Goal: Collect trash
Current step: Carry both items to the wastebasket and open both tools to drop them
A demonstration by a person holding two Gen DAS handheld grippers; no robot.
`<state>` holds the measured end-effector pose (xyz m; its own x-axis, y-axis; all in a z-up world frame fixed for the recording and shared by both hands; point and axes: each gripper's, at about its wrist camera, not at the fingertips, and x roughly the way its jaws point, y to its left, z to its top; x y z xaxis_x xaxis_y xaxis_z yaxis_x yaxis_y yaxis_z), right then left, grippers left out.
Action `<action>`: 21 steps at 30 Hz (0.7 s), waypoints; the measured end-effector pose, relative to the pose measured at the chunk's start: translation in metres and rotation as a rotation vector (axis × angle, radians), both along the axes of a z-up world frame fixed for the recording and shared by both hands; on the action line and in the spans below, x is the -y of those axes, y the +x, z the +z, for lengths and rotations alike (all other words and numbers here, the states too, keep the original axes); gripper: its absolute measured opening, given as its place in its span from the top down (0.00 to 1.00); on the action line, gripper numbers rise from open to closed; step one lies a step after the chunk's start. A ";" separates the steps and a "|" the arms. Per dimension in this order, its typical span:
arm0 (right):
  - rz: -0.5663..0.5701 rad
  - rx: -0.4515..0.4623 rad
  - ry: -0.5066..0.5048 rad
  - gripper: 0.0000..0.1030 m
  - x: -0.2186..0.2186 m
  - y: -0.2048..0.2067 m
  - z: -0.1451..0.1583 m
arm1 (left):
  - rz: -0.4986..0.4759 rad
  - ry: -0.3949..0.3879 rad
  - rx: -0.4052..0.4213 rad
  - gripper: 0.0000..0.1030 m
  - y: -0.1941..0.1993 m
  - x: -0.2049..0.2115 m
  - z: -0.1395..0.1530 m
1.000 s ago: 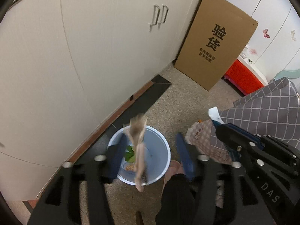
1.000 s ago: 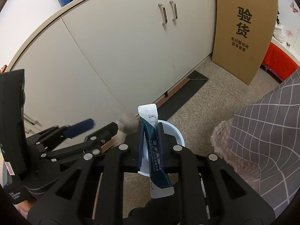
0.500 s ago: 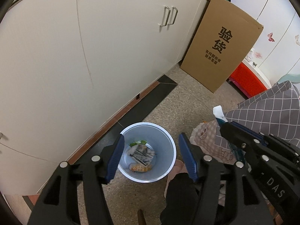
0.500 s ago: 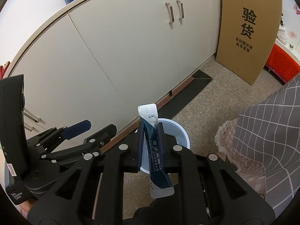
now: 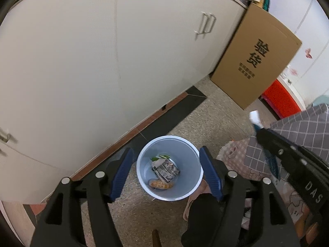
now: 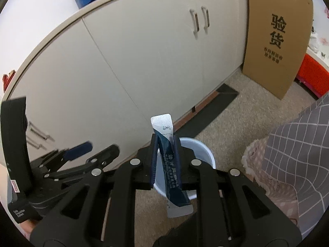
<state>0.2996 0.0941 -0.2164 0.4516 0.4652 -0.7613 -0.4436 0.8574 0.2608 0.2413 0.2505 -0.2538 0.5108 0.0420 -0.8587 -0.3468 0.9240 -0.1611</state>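
A light blue trash bin (image 5: 191, 187) stands on the floor by the cabinets, holding a crumpled printed wrapper (image 5: 166, 169), an orange packet (image 5: 161, 184) and a green scrap. My left gripper (image 5: 167, 173) is open and empty, held above the bin with a finger on each side of it. My right gripper (image 6: 165, 150) is shut on a blue and white sachet (image 6: 169, 164), which stands upright between the fingers above the bin's rim (image 6: 202, 150). The right gripper also shows at the right of the left wrist view (image 5: 267, 144).
Cream cabinets (image 5: 102, 61) run along the left. A tall cardboard box (image 5: 255, 61) leans at their far end, with a red box (image 5: 281, 100) behind it. A grey checked cloth (image 6: 302, 144) hangs at the right. The floor is speckled beige.
The wrapper that hung from my left gripper has dropped into the bin, and the left gripper now stands open. My right gripper still holds the sachet and has shifted little.
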 end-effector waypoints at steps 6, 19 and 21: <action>-0.032 0.049 0.005 0.43 0.003 -0.004 0.009 | 0.046 0.004 0.005 0.34 -0.005 -0.011 0.007; -0.130 0.097 0.014 0.41 0.052 -0.028 0.045 | 0.017 0.015 0.083 0.29 -0.021 0.016 0.048; -0.146 0.112 0.027 0.40 0.065 -0.036 0.054 | 0.003 0.017 0.104 0.29 -0.025 0.025 0.058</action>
